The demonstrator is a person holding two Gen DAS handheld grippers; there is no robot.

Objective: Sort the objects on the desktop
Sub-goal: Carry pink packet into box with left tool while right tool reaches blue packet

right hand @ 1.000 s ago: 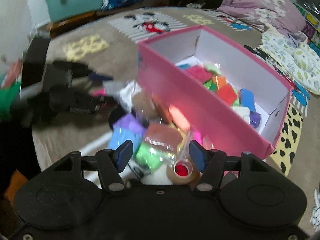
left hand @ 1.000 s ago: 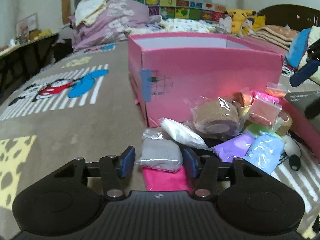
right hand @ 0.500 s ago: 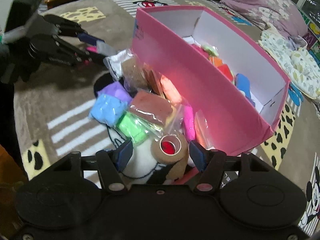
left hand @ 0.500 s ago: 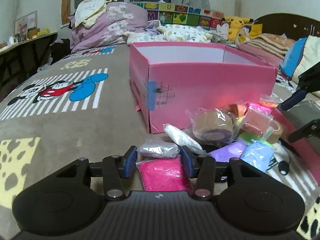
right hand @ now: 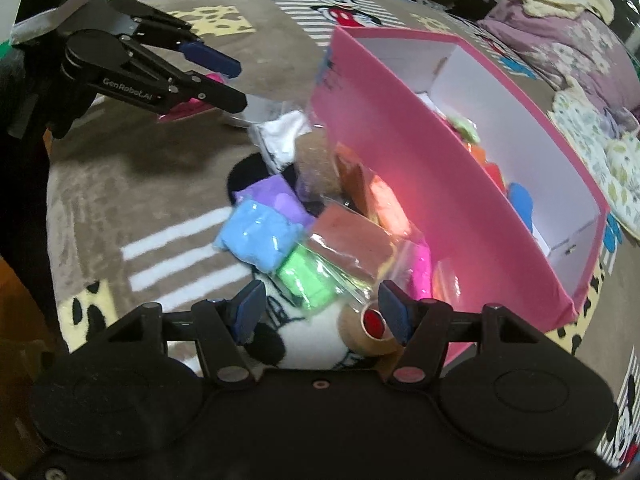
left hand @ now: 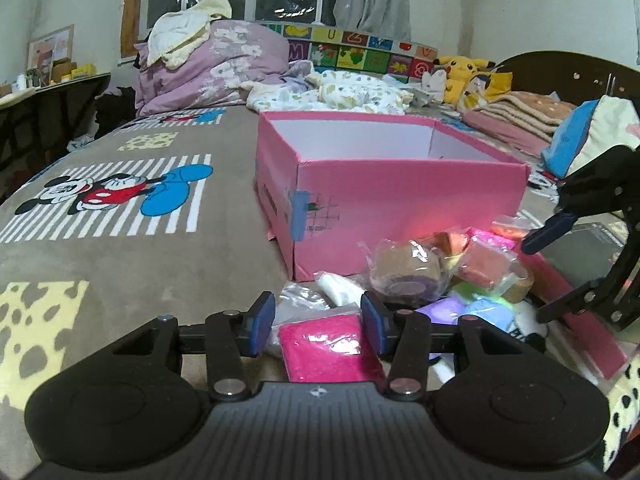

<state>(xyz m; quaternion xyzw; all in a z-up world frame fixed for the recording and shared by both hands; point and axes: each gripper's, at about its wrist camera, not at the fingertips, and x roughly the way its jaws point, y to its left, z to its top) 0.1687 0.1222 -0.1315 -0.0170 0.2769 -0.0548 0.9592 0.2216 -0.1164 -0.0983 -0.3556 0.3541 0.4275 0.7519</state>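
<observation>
A pink open box (left hand: 400, 204) stands on the bed; the right wrist view shows coloured packets inside the box (right hand: 460, 184). A heap of bagged clay packets lies by its near side: purple (right hand: 276, 196), light blue (right hand: 260, 236), green (right hand: 308, 276), brown (right hand: 352, 240). My left gripper (left hand: 318, 322) is open over a magenta packet (left hand: 328, 348), with a grey packet (left hand: 296, 304) just beyond it. My right gripper (right hand: 322, 312) is open beside a tan tape roll (right hand: 370, 326), which sits by its right finger. The left gripper also shows in the right wrist view (right hand: 224, 80).
A wrapped brown roll (left hand: 404, 272) and a white packet (left hand: 340, 288) lie in front of the box. Piled bedding (left hand: 208, 68) and plush toys (left hand: 464, 72) sit at the far end of the bed. The bed cover (left hand: 120, 248) stretches bare to the left.
The left gripper has pulled back and lowered over the magenta packet, and the grey packet now lies beyond it. The right gripper has moved closer to the heap and the tape roll.
</observation>
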